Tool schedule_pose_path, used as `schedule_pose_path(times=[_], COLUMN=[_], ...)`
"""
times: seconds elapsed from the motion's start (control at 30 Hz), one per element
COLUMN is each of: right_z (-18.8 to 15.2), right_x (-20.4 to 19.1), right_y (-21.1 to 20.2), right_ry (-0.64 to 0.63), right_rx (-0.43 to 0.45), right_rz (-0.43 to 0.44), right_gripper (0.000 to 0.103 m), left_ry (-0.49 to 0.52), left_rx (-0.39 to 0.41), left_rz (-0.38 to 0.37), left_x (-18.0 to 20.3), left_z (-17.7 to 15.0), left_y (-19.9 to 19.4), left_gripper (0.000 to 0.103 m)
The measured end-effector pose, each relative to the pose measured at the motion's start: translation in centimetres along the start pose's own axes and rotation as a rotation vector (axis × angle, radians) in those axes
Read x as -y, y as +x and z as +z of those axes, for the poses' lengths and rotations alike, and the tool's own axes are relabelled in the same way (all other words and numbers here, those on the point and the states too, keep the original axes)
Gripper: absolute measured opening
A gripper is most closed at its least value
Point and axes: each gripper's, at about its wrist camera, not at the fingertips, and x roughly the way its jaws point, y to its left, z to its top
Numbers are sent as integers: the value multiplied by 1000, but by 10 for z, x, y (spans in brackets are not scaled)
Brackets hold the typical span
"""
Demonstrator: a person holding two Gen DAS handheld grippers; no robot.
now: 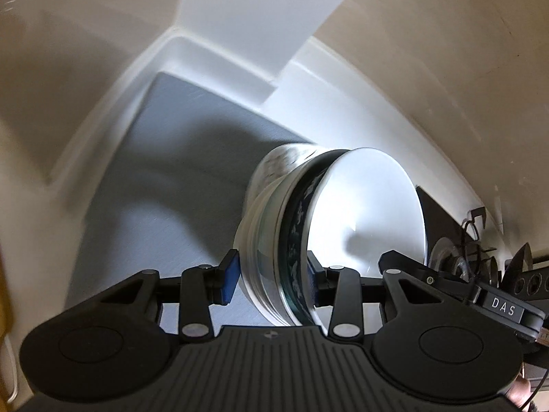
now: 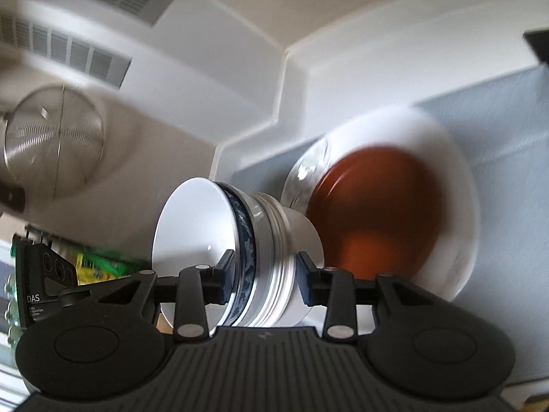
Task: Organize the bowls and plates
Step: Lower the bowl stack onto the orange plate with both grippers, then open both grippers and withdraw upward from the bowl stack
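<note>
A white cupboard interior (image 1: 219,10) with a flat grey liner mat (image 1: 164,158) on its shelf fills both wrist views, the mat also running behind the crockery in the right wrist view (image 2: 497,130). Over that shelf, a nested stack of white bowls with one blue-and-white patterned bowl near its open end (image 1: 295,240) is carried on its side, rims toward the viewer's right in the left wrist view and toward the left in the right wrist view (image 2: 247,250). The left hand-held gripper (image 1: 271,274) is closed about halfway on the stack, its blue pads pressing the stack's two sides across the rims. The right hand-held gripper (image 2: 264,271) clamps the same stack at a similar width, one finger at the inner face of the outermost white bowl, the other against the base end. Just beyond the stack in the right wrist view lies a wide white plate (image 2: 459,206), blurred, bearing a glossy brown dish (image 2: 374,213), with a clear glass bowl (image 2: 305,171) showing at their left edge. A round wire-mesh strainer (image 2: 51,137) hangs at upper left against the pale wall below a slatted white vent (image 2: 79,48). Green and yellow packaging (image 2: 99,264) sits low at left, too blurred to read.
</note>
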Motion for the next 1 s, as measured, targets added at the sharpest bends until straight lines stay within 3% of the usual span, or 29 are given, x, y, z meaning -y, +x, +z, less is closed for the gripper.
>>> schedule_pose_path(times=[0.4, 0.67, 0.83, 0.9, 0.93, 0.97, 1.0], right_z=[41, 39, 27, 23, 21, 18, 14], right_x=[48, 74, 84, 86, 86, 85, 84], right_y=[-8, 0, 4, 0, -4, -11, -19], right_ry=[36, 72, 84, 107, 114, 117, 119], right_rx=[74, 94, 99, 117, 130, 148, 166], right_rz=[-53, -69, -64, -60, -69, -88, -112], right_gripper=[41, 41, 41, 44, 55, 67, 71], left_ry=[44, 88, 124, 139, 157, 177, 199], left_rx=[-41, -61, -13, 13, 41, 80, 125], left_rz=[-45, -42, -43, -44, -21, 18, 55], left_x=[38, 39, 40, 39, 39, 39, 38], left_z=[24, 17, 12, 6, 2, -4, -10], left_y=[61, 95, 90, 79, 70, 60, 47], left_gripper=[42, 44, 46, 59, 63, 74, 82])
